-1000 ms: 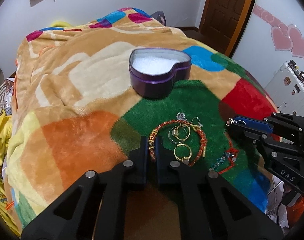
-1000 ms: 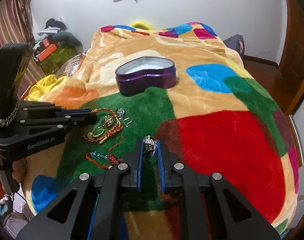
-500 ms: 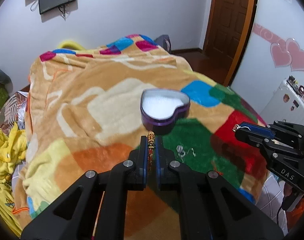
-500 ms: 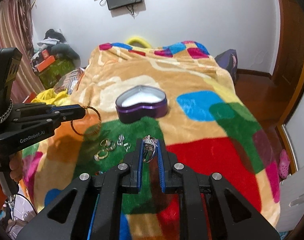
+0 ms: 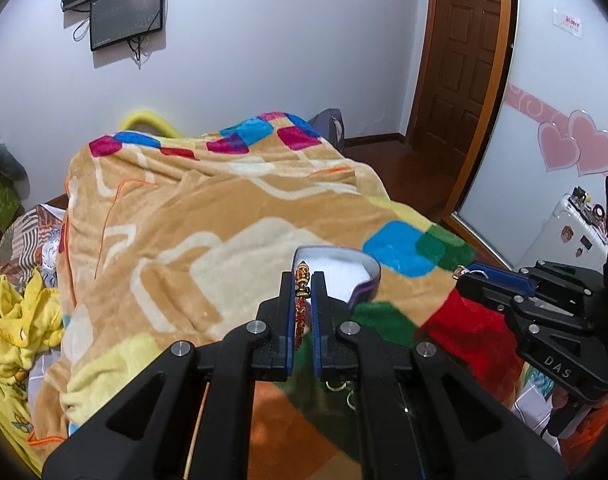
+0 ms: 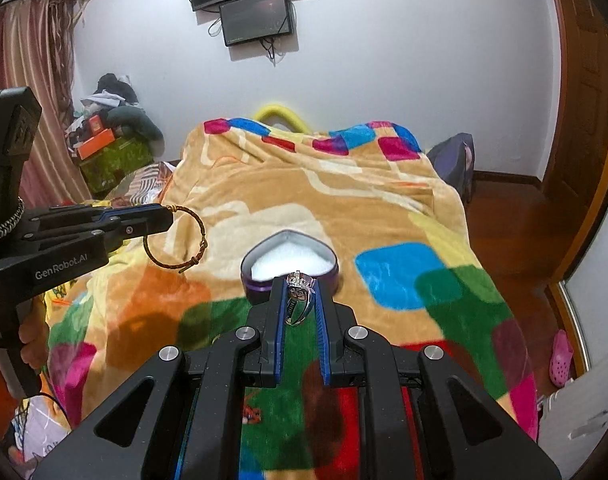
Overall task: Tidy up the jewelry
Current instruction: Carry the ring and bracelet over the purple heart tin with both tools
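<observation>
1. One heart-shaped tin (image 6: 290, 264) with purple walls sits open on the bed's blanket (image 6: 383, 216); a white lining fills it, and no jewelry shows inside
2. The left gripper (image 5: 302, 280) has its jaws narrowed onto a red and gold corded bracelet (image 5: 302, 300); from the right wrist camera the bracelet (image 6: 176, 240) hangs as one thin round loop off the jaw tips, clear of the blanket and left of the tin
3. The right gripper (image 6: 300, 292) has its jaws pinched on one silver ring (image 6: 298, 296) with a sparkling crown-shaped top, held in front of the tin
4. The blanket is plush fleece in tan with blue, green, red and orange blocks
5. Two small gold rings (image 5: 339, 390) show under the left gripper, lying on the blanket
</observation>
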Available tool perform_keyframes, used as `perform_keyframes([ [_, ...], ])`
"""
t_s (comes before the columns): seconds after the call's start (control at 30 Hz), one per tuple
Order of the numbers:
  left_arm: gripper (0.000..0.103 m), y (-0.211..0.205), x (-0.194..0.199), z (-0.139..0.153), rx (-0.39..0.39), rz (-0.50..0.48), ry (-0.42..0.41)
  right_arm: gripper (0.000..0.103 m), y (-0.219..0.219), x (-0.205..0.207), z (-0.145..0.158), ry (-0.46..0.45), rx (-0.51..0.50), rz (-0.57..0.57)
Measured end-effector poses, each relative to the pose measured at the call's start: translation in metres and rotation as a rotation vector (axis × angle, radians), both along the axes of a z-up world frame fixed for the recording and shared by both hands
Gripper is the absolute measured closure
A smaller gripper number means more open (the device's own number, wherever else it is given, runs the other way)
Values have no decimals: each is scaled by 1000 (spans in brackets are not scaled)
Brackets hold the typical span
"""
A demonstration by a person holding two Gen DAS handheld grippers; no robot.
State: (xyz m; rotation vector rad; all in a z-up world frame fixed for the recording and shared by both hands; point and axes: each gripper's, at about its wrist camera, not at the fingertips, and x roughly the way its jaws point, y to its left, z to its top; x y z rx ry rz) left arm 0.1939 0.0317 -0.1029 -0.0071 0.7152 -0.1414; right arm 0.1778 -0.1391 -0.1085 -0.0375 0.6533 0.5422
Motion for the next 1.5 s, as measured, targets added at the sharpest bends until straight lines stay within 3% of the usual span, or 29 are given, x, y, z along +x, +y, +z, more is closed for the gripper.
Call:
perform_keyframes([
  [0.7, 97, -10, 58, -11, -39, -41, 15, 91, 24, 49, -3, -22, -22, 20],
  [1.2, 97, -7, 97, -49, -95, -62, 127, 91, 35, 89, -37, 99, -52, 68],
  [1.5, 97, -8, 104, -64, -81, -66, 157, 91, 45, 97, -51, 157, -96, 121],
])
